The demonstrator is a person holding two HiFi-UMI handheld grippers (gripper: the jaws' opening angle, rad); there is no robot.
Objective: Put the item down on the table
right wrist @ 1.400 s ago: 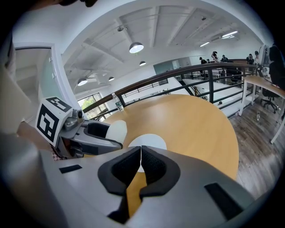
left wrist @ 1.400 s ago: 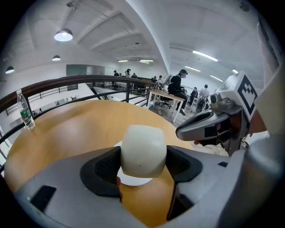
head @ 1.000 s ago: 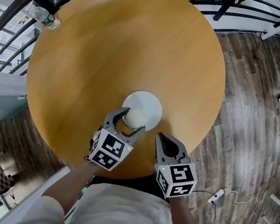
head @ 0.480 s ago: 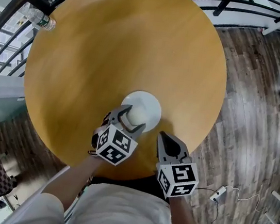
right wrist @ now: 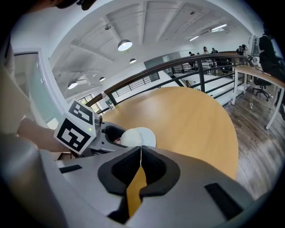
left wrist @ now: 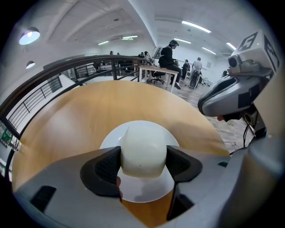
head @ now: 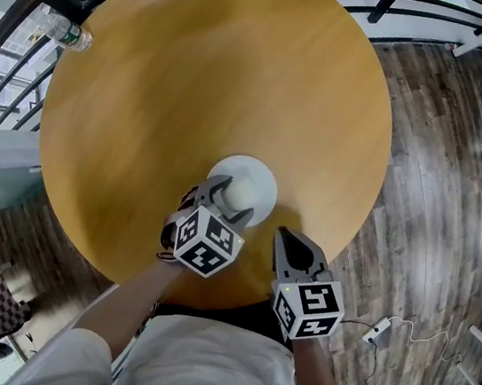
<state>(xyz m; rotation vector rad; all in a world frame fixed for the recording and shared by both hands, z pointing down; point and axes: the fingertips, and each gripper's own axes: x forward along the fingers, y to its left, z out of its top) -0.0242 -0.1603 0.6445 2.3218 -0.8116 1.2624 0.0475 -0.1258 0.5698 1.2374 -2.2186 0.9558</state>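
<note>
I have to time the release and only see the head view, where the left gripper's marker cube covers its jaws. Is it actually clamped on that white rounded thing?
Observer: Yes. In the left gripper view, the left gripper has both jaws pressed on the sides of the white rounded item.
Operator: Is it down on the plate?
Observer: It is over the white plate, which shows past its lower edge; contact I cannot tell.
Operator: Right gripper carrying anything?
Observer: No. In its own view the right gripper has its jaws together, only the wooden table showing below them.
</note>
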